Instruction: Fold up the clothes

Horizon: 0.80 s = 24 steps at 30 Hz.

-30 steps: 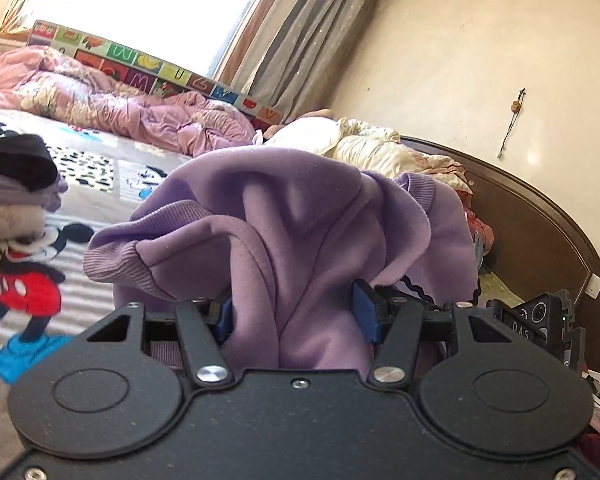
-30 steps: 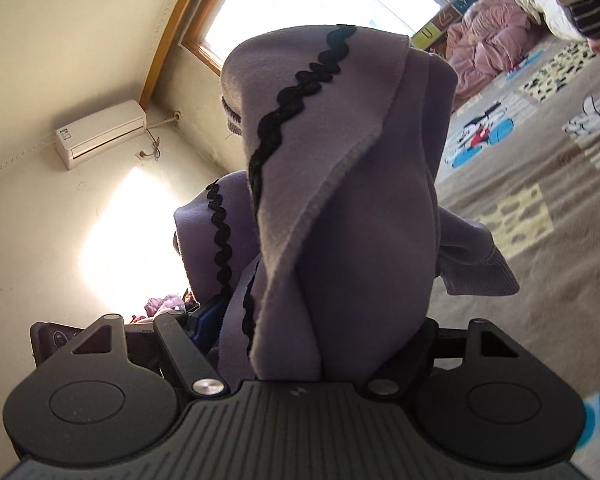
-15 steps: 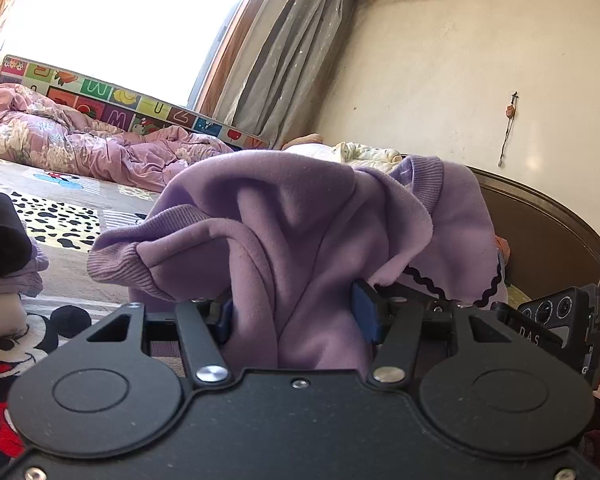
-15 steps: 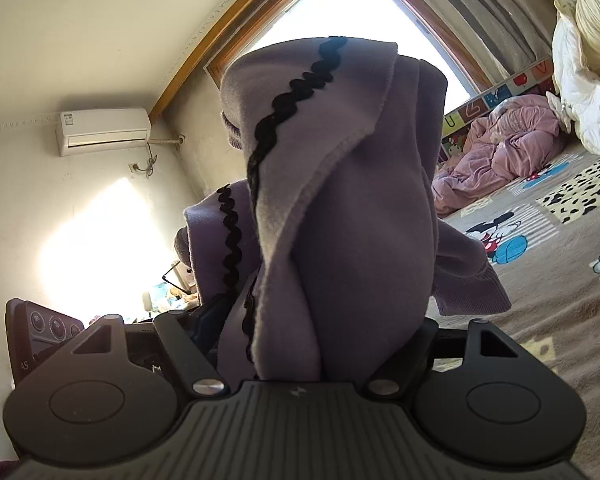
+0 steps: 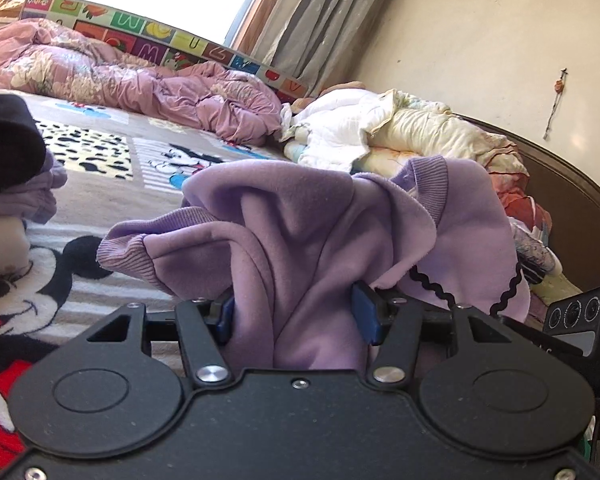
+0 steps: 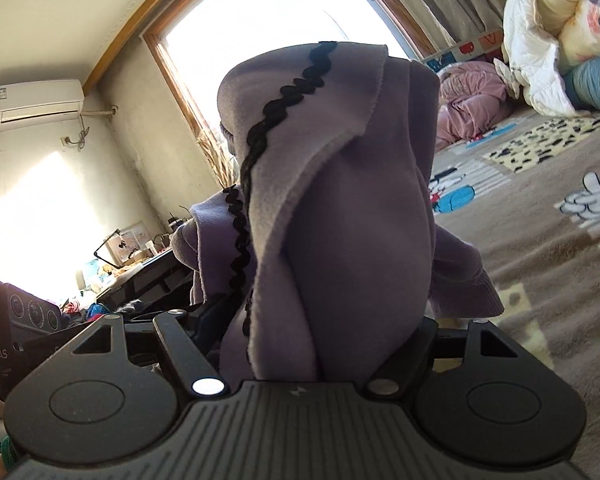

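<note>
A purple sweatshirt (image 5: 300,240) with ribbed cuffs and black zigzag trim is bunched between both grippers, above the bed. My left gripper (image 5: 295,316) is shut on a thick fold of it; the blue pads (image 5: 366,316) press the cloth from both sides. My right gripper (image 6: 320,340) is shut on another bunch of the same sweatshirt (image 6: 340,200), which stands up in front of the camera and hides its fingertips. The other gripper's body shows at the right edge of the left wrist view (image 5: 580,320) and at the left edge of the right wrist view (image 6: 19,320).
The bed has a Mickey Mouse blanket (image 5: 111,184). A stack of folded clothes (image 5: 7,168) sits at the left. A pink quilt (image 5: 139,84) and white and cream bedding (image 5: 380,132) lie at the back. A dark headboard (image 5: 572,208), a window and a cluttered desk (image 6: 139,268) surround the bed.
Both grippers keep hold of the sweatshirt. The left view has tilted down toward the bed and the clothes stack; the right view has swung slightly, showing more blanket.
</note>
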{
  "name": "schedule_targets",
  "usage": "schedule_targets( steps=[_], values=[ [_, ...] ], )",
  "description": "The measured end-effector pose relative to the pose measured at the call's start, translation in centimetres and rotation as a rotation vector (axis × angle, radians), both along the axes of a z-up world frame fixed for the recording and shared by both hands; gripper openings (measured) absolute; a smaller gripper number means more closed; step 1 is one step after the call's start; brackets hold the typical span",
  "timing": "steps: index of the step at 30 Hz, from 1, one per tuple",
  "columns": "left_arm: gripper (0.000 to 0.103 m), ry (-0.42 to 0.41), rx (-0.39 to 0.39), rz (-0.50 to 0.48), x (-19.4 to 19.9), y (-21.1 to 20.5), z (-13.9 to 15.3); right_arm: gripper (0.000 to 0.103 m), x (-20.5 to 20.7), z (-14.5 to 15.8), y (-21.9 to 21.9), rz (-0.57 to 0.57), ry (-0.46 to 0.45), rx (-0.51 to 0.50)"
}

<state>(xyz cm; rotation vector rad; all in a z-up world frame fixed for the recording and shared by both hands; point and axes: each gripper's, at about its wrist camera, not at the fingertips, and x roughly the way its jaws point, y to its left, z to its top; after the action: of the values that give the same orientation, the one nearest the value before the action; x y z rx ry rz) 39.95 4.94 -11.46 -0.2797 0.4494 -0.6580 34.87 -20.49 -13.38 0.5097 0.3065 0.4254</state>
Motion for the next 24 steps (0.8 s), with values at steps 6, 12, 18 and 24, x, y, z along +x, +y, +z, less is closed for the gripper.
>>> schedule_targets(
  steps=[6,12,18,24],
  values=[
    [0.075,0.086,0.087,0.064,0.7,-0.4,-0.6,0.076,0.8,-1.5,0.9,-0.011,0.127,-0.012],
    [0.086,0.115,0.135,0.119,0.5,0.5,0.5,0.087,0.9,-0.8,1.3,-0.039,0.207,-0.049],
    [0.09,0.067,0.137,0.13,-0.4,2.0,3.1,0.093,-0.5,0.3,0.0,-0.061,0.252,-0.031],
    [0.093,0.025,0.114,0.144,-1.2,3.2,5.2,0.096,-2.0,2.4,-2.2,-0.09,0.22,-0.066]
  ],
)
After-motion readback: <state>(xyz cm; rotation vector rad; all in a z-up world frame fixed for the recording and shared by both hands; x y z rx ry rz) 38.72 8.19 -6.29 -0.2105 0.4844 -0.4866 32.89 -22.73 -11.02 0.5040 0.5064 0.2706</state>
